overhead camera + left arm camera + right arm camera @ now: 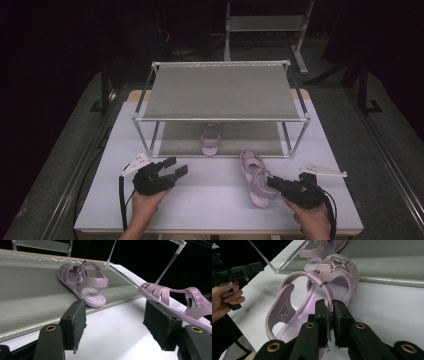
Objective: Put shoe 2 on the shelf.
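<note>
Pinching the ankle strap of a pink sandal, the right gripper rests low on the white table, at about five o'clock from the two-tier shoe rack. Its jaws are pressed together on the thin strap. The sandal lies on the table just in front of the rack's lower shelf, toe toward the rack, and its mate sits on that shelf. The shoe looks light and pliable, its glossy straps likely to flex and swing under a lift; the strap or the firmer heel edge seems the sensible hold. The left gripper, at about seven o'clock from the rack, hovers with jaws spread and empty, angled toward the shelf.
</note>
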Demonstrator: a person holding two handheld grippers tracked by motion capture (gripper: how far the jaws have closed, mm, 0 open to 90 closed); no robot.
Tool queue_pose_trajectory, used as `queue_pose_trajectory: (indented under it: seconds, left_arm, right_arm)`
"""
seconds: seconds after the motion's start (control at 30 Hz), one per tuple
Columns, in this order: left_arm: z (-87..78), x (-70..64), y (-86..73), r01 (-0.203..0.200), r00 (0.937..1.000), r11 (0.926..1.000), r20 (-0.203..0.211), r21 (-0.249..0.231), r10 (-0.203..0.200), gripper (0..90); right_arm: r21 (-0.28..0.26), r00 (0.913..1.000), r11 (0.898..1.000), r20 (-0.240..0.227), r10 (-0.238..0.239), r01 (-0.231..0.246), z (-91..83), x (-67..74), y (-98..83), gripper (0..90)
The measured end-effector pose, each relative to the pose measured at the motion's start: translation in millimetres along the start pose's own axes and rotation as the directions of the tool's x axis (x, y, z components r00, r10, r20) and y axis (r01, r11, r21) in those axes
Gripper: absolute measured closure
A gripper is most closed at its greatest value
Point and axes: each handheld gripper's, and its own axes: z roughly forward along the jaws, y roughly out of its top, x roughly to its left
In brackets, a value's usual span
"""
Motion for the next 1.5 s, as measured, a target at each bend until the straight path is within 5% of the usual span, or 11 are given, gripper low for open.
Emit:
queue_pose_trajectory:
  seconds: [1.5]
  left_arm:
    - [-5.1,0.3,1.9,0.0,1.0,0.9998,0.006,-0.018,0.001,34.2]
  right_arm:
    - [-0.054,0.9995,0.998,0.006,0.031,-0.031,40.6,10.5,30.6,82.0]
